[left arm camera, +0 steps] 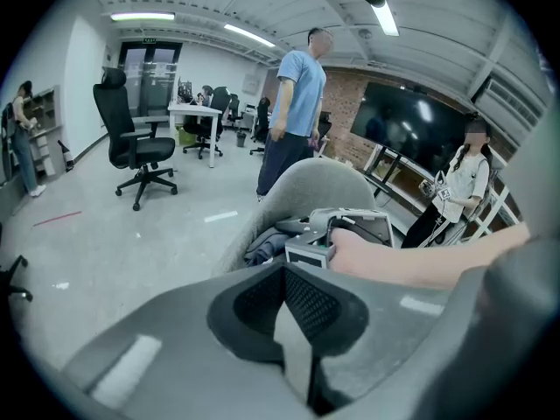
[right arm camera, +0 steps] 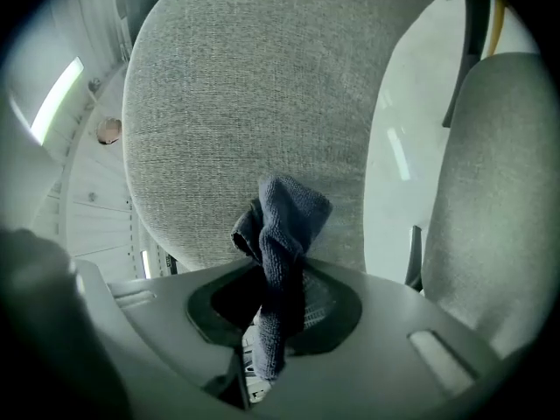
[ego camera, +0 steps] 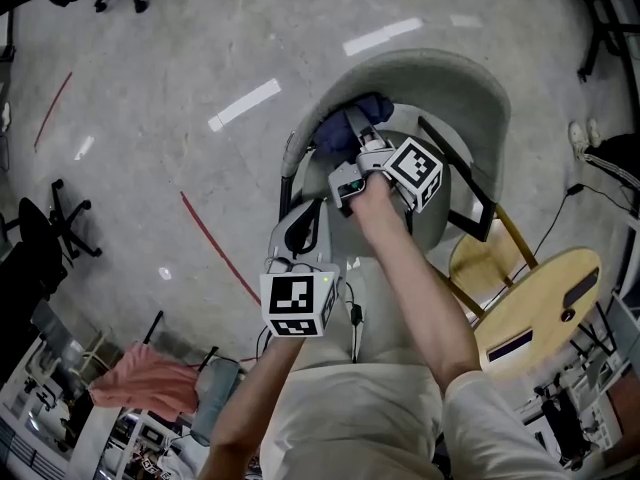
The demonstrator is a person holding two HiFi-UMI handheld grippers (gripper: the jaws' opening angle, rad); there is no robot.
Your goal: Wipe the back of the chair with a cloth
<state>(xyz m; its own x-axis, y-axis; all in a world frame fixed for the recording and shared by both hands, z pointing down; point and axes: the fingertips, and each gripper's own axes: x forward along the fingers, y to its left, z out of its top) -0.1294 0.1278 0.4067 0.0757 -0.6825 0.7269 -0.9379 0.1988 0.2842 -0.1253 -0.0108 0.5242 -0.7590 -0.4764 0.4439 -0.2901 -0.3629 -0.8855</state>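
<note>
The grey upholstered chair [ego camera: 440, 88] stands in front of me, its curved back [right arm camera: 254, 86] filling the right gripper view. My right gripper [ego camera: 358, 143] is shut on a dark blue cloth [right arm camera: 282, 221], bunched against the inner face of the back, low down. In the head view the cloth [ego camera: 352, 120] sits at the left inner side of the backrest. My left gripper [ego camera: 305, 216] hovers by the chair's left front edge, jaws shut with nothing between them. The left gripper view shows the right gripper [left arm camera: 325, 239], the cloth [left arm camera: 265, 245] and the chair back [left arm camera: 306, 186] beyond.
A round wooden stool [ego camera: 535, 303] and a black frame stand right of the chair. A black office chair [left arm camera: 133, 143] is at the left. One person in a blue shirt [left arm camera: 297, 103] stands behind the chair, another [left arm camera: 459, 186] at the right. A pink cloth [ego camera: 135, 380] lies lower left.
</note>
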